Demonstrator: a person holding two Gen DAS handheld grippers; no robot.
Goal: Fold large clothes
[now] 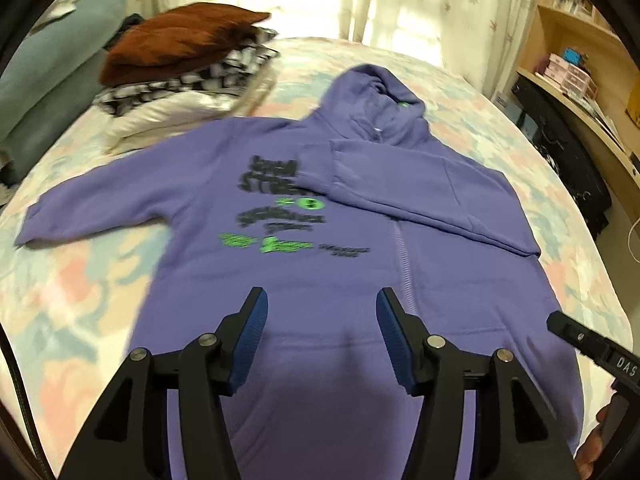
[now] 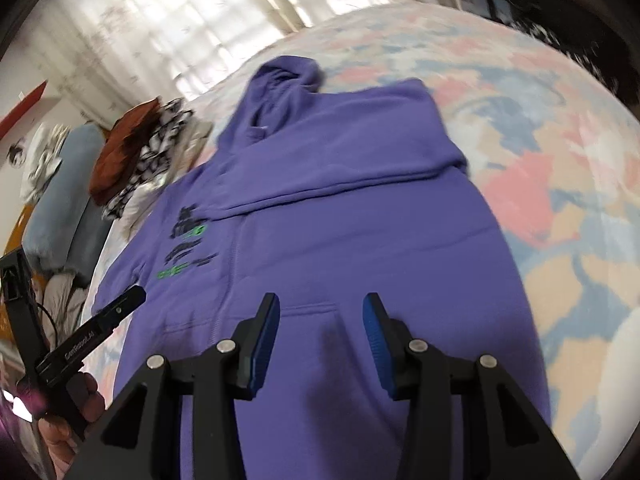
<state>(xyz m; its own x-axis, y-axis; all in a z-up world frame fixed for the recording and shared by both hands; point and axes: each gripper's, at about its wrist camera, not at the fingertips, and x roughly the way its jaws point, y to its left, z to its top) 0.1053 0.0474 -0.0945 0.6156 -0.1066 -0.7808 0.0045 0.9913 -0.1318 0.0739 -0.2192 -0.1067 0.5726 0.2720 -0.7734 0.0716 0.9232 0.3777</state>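
Note:
A purple hoodie (image 1: 224, 216) with black and green print lies flat on the bed, hood at the far end. Its right sleeve (image 1: 420, 192) is folded across the chest; its left sleeve (image 1: 80, 212) lies spread out to the left. It also shows in the right wrist view (image 2: 360, 232). My left gripper (image 1: 320, 304) is open and empty above the hoodie's lower front. My right gripper (image 2: 320, 312) is open and empty above the pocket area, and one finger of it shows in the left wrist view (image 1: 576, 332).
A stack of folded clothes (image 1: 176, 64), brown on top, sits at the bed's far left beside a blue-grey pillow (image 1: 52, 72). The floral bedsheet (image 1: 80, 300) surrounds the hoodie. Shelves and a desk (image 1: 576, 80) stand to the right. Curtains hang behind.

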